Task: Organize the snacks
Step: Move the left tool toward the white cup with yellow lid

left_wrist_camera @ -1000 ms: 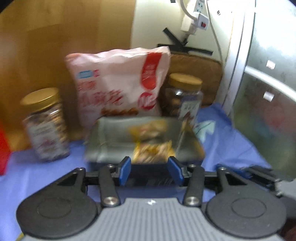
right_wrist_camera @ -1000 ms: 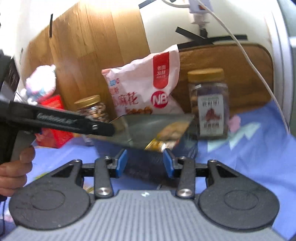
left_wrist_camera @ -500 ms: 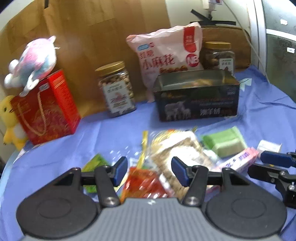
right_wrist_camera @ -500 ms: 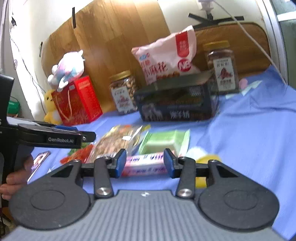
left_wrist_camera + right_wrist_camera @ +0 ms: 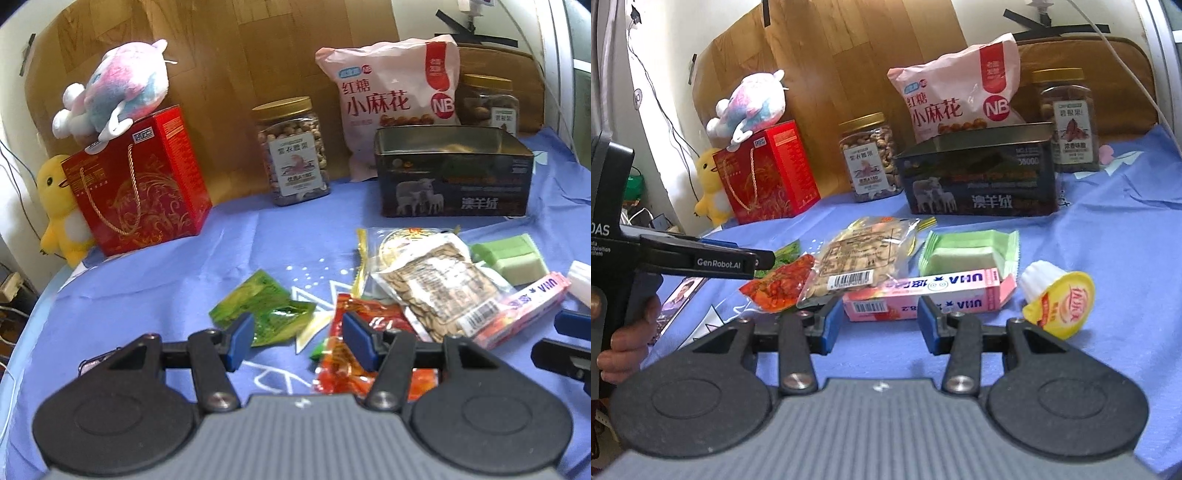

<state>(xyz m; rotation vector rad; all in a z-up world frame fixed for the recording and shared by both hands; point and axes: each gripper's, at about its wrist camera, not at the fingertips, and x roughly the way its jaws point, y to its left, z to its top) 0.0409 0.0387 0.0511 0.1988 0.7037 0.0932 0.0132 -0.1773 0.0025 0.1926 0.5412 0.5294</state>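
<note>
A dark open tin [image 5: 454, 177] [image 5: 979, 173] stands at the back of the blue cloth. Loose snacks lie in front of it: a green packet [image 5: 262, 306], a red packet [image 5: 354, 354] [image 5: 779, 284], a clear bag of seeds [image 5: 432, 284] [image 5: 864, 258], a green wrapped block [image 5: 513, 254] [image 5: 964, 254], a pink UHA box [image 5: 524, 310] [image 5: 923, 295] and a jelly cup [image 5: 1056, 299]. My left gripper [image 5: 297, 341] is open and empty above the green and red packets. My right gripper [image 5: 877, 325] is open and empty just before the pink box.
At the back stand a red gift box [image 5: 136, 184] with a plush toy [image 5: 114, 92] on it, a yellow duck [image 5: 61, 210], two nut jars [image 5: 293, 151] [image 5: 1067, 118] and a pink snack bag [image 5: 391, 99]. A phone [image 5: 679, 295] lies at the left.
Both grippers have pulled back from the tin toward me and now hover low over the loose snacks. Both stay open and empty.
</note>
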